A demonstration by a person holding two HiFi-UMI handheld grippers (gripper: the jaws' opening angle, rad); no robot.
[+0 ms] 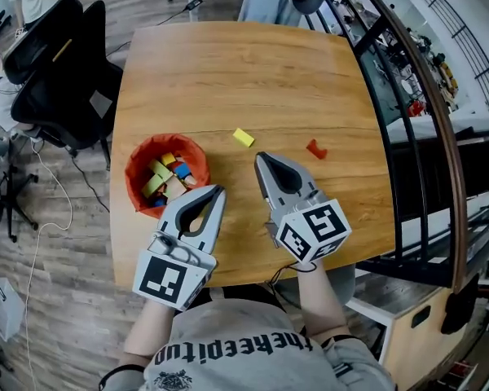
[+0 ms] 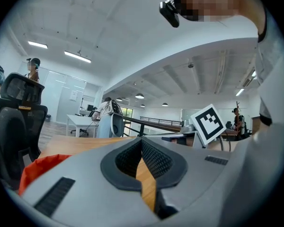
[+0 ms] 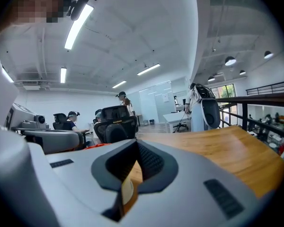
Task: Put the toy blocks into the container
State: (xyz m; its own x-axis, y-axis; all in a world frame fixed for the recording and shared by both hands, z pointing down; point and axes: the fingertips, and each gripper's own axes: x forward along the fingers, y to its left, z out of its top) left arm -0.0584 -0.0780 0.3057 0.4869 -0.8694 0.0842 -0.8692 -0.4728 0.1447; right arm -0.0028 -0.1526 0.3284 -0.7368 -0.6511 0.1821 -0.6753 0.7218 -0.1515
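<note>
Right gripper is hovering closed and empty, just short of the small yellow rectangular toy block on the light wooden table. I'm reckoning on opening wide and straddling its narrow sides squarely before carrying it to the orange soft-walled container.

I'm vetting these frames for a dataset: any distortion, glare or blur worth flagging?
Head view: even light, sharp, table glare-free, railing bowed by the wide lens. Left gripper view: heavy fisheye, black corners, nearest surfaces slightly soft. Right gripper view: same fisheye; ceiling strip light blown out.
</note>
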